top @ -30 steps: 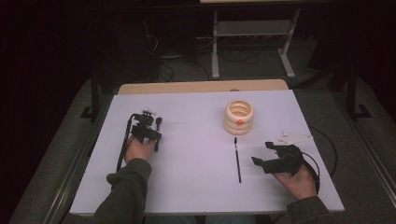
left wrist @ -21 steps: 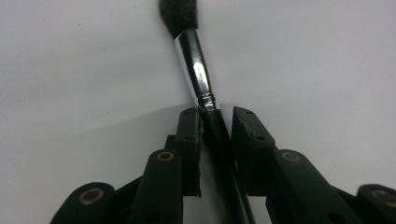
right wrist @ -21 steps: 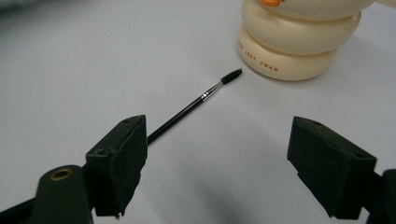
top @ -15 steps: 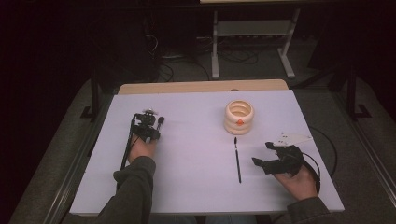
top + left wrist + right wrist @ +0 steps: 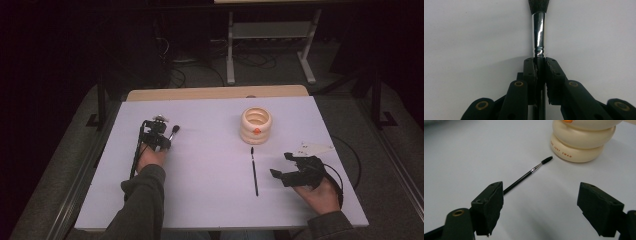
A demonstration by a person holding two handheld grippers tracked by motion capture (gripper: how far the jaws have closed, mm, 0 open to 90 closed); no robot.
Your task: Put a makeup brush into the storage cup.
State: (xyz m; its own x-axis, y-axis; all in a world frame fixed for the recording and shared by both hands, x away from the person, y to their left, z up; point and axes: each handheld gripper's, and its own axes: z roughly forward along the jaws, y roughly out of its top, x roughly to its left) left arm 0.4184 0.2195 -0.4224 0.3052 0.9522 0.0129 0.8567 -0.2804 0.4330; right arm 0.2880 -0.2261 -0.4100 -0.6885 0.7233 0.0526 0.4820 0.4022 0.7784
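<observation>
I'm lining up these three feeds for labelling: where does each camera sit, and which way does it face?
High view: above the person's side, looking forward and down on the table; forearms, left tool, right tool.
Left gripper view: on the left tool, along jaws shut on a makeup brush.
Right gripper view: on the open right tool, facing the thin brush and cream holder; high view shares both.

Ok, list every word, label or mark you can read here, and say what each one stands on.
"THE JUDY SWAN", as best it reads: small brown capitals on the bottom ring of the cream ringed ceramic holder.
Orange mark on the holder's front: a shape, no letters.
White paper slip by the right tool: nothing legible.
</observation>
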